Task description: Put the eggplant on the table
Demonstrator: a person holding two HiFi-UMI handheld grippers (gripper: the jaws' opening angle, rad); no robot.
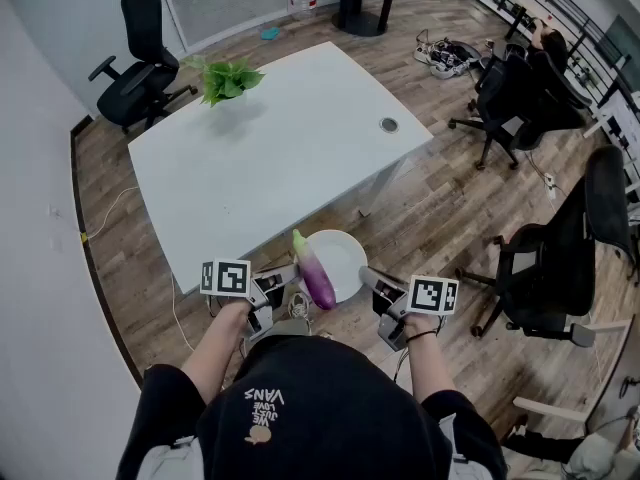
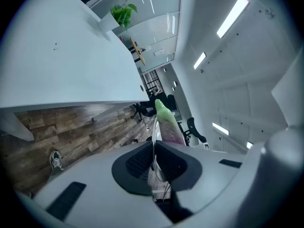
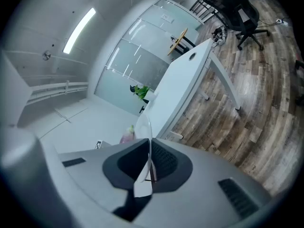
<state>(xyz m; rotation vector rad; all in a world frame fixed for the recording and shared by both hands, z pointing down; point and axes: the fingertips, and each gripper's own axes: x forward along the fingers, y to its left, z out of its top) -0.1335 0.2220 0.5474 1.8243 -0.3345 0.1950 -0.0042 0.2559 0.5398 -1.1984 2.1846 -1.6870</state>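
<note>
Carrying step: left gripper and right gripper each clamp the plate rim, eggplant on top; next, probably forward over the table.

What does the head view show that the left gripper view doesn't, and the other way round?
Only the head view: the person's forearms, and the whole round plate between left gripper and right gripper. Only the left gripper view: its jaws shut on the plate's thin rim, and the ceiling lights. Both: the eggplant on the plate, the table and the plant.
</note>
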